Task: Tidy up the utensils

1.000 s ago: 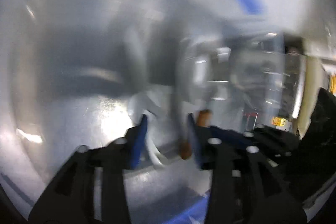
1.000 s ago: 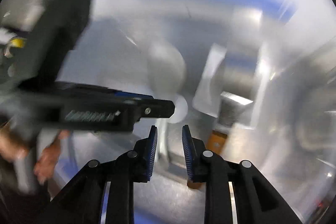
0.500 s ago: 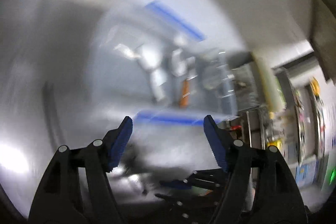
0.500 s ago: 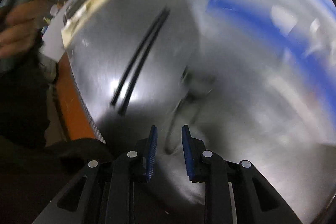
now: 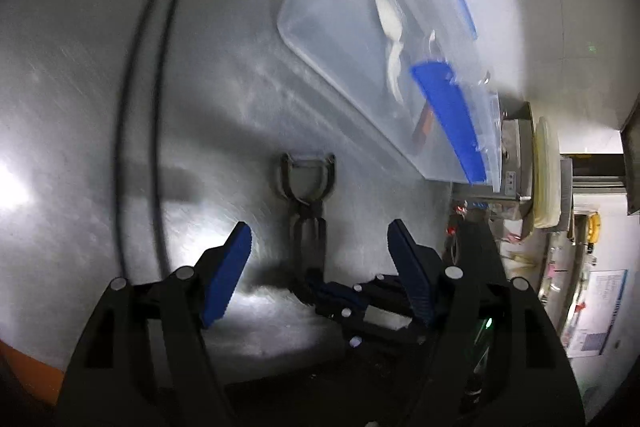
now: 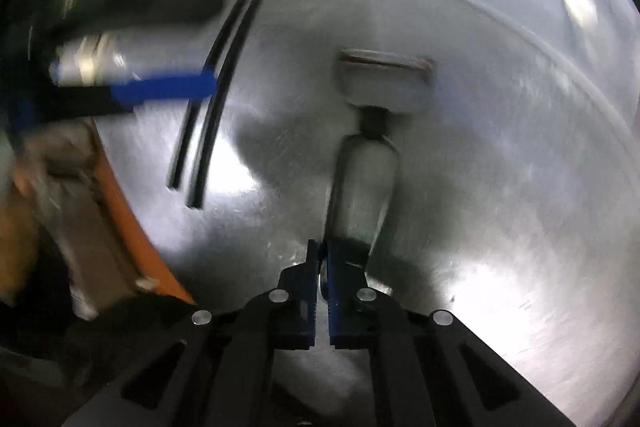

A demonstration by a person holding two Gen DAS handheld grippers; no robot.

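My right gripper is shut on the handle end of a Y-shaped peeler, whose wide blade head points away over the steel table. In the left wrist view the same peeler lies ahead with the right gripper clamped on its near end. My left gripper is open and empty, just above the right one. A pair of black chopsticks lies to the left; it also shows in the right wrist view. A clear bin with a blue latch holds a white spoon.
The steel table has an orange front edge. The left gripper's blue finger and the person's hand show blurred at the left of the right wrist view. Shelving and clutter stand beyond the table's right end.
Both grippers have swung away from the bin down to the table front. The left gripper has opened wide. The right gripper has closed on the peeler's handle.
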